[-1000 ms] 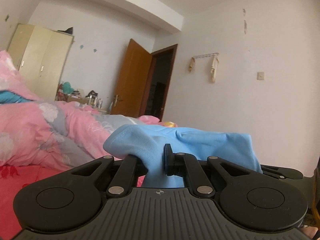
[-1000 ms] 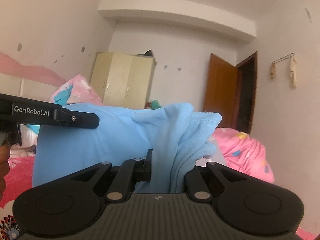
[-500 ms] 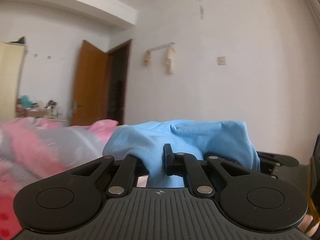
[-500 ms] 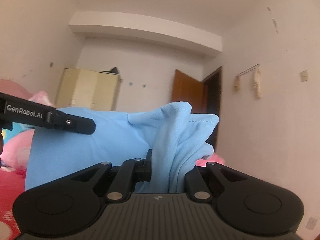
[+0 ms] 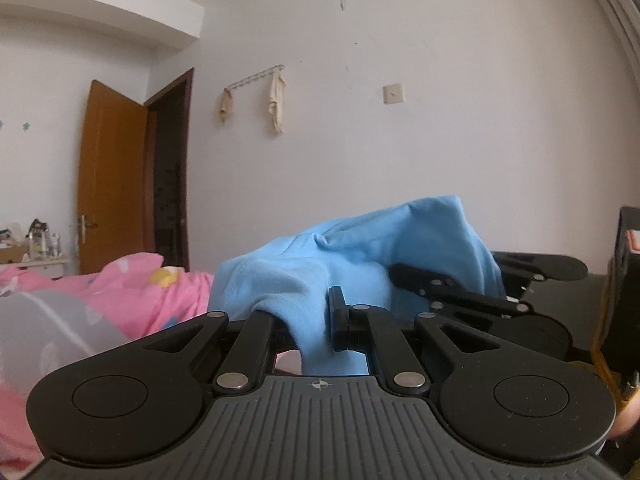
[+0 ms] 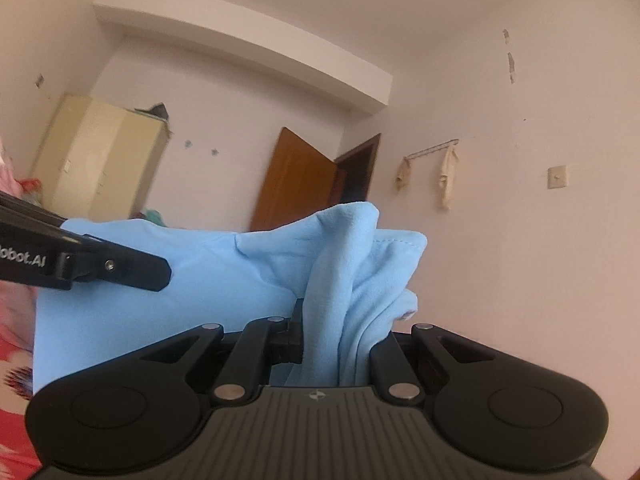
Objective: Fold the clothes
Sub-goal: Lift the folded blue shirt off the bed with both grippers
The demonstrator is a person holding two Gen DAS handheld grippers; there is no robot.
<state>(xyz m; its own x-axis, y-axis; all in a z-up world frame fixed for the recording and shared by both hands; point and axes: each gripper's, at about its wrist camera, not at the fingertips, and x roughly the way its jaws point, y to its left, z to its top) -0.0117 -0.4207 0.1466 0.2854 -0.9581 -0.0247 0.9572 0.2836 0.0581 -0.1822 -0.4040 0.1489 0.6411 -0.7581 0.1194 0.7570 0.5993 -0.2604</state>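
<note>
The right gripper (image 6: 332, 344) is clamped on a bunched fold of the light blue garment (image 6: 224, 280), which rises toward 12 o'clock. At 9 o'clock the left gripper (image 6: 160, 270) lies against the same cloth. A brown door (image 6: 296, 184) stands open at 12 o'clock, a cream wardrobe (image 6: 104, 160) at 10 o'clock.

Open brown door (image 5: 116, 176) — pink quilt (image 5: 132, 296) below

Garment (image 5: 360, 264) pinched in left gripper (image 5: 316, 322) and, to its right, in right gripper (image 6: 340, 344), spanning between them. Quilt (image 5: 132, 292) lies left of the garment. Door (image 5: 116, 184) stands behind the quilt; wardrobe (image 6: 100, 160) left of the door.
</note>
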